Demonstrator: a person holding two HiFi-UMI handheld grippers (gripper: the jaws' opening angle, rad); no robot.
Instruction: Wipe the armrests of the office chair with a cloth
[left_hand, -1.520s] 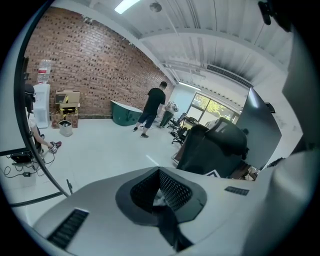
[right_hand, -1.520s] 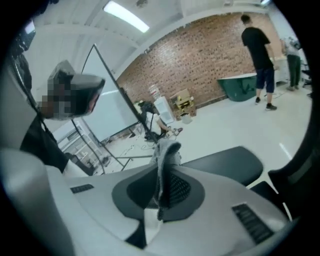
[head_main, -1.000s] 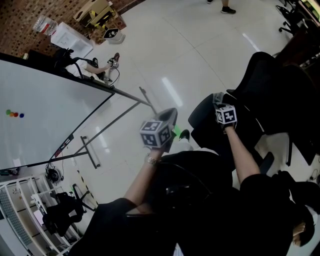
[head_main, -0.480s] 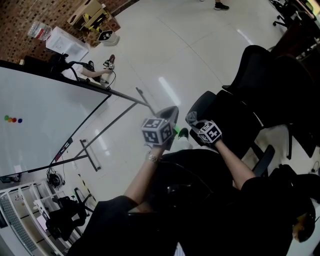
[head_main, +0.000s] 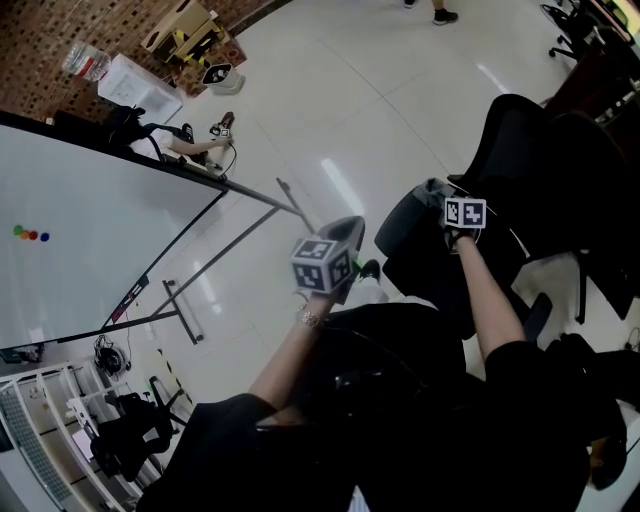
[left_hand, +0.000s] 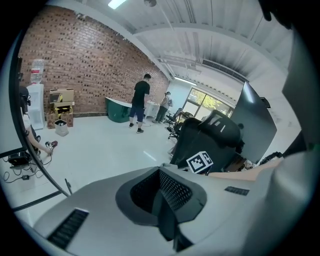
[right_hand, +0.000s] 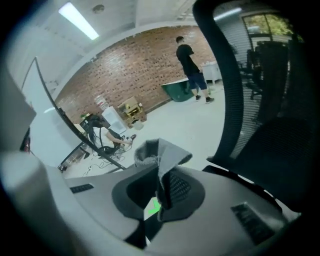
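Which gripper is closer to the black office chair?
Right. The right gripper, shut on the cloth, is at the office chair; the left gripper hangs apart over the floor.

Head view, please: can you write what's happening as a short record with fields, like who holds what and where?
Setting: pale floor with a whiteboard
Left gripper: fingers together, nothing between them, held away from the chair
Right gripper: fingers closed on a grey cloth
Office chair: black, just beyond the right gripper
Contact: cannot tell whether the cloth touches the chair
Others: a person standing far off by the brick wall
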